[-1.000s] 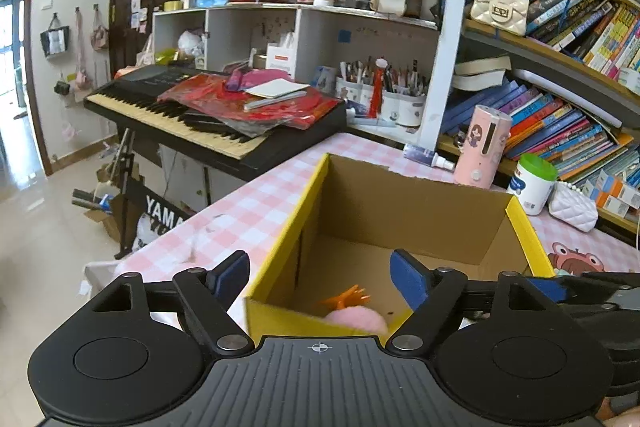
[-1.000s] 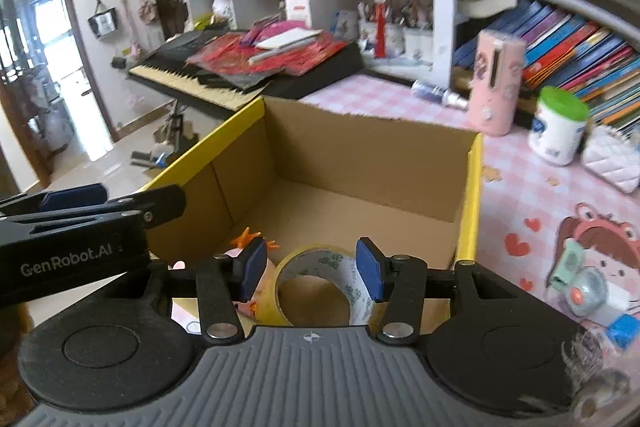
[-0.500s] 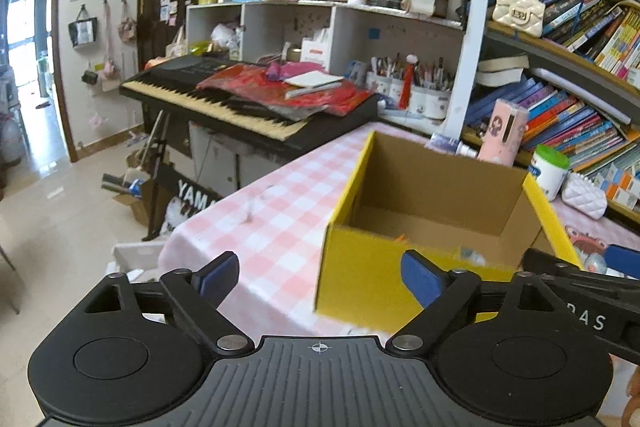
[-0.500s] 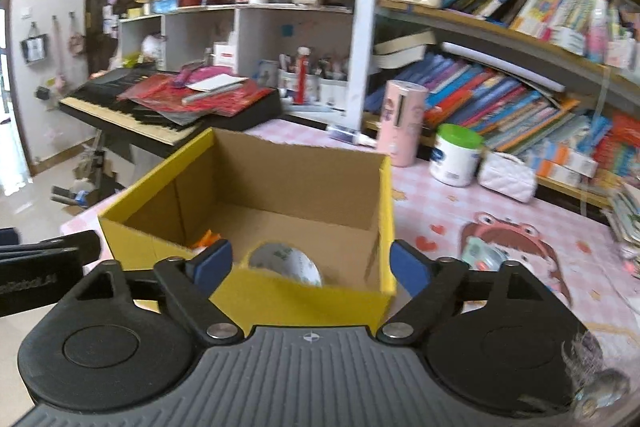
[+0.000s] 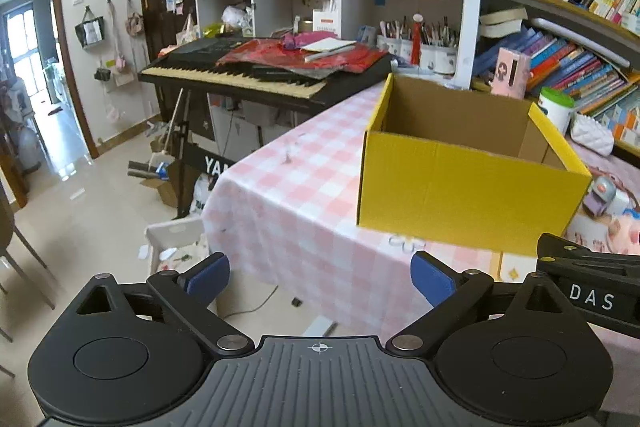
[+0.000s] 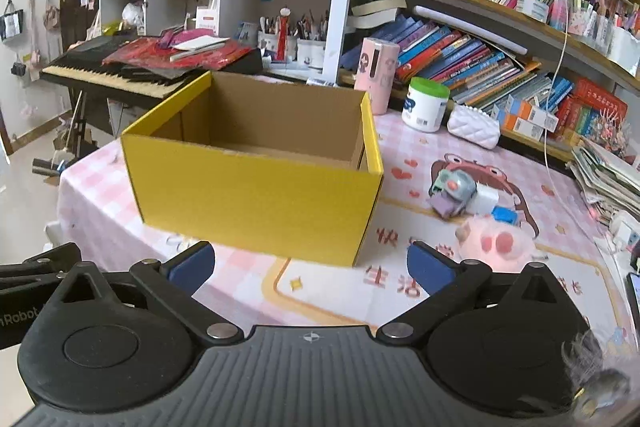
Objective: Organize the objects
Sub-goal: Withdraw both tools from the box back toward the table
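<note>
A yellow cardboard box [image 6: 256, 187] stands open on the pink checked tablecloth [image 6: 96, 187]; it also shows in the left wrist view [image 5: 464, 187]. Its contents are hidden by the near wall. My left gripper [image 5: 320, 277] is open and empty, low and in front of the table's corner. My right gripper [image 6: 310, 265] is open and empty, in front of the box. To the box's right lie a small grey toy [image 6: 454, 189], a white block [image 6: 486, 199], a blue piece [image 6: 505, 215] and a pink plush paw [image 6: 496, 241].
A keyboard piano [image 5: 256, 75] stands left of the table. A pink bottle [image 6: 378, 75], a green-lidded jar [image 6: 426, 105] and a white quilted purse [image 6: 474, 127] stand behind the box. Bookshelves [image 6: 500, 27] line the back. A white bin [image 5: 176, 247] sits on the floor.
Both grippers have pulled back and down from the box. The right gripper has let go of the tape roll inside the box and opened wide. The box interior is now hidden.
</note>
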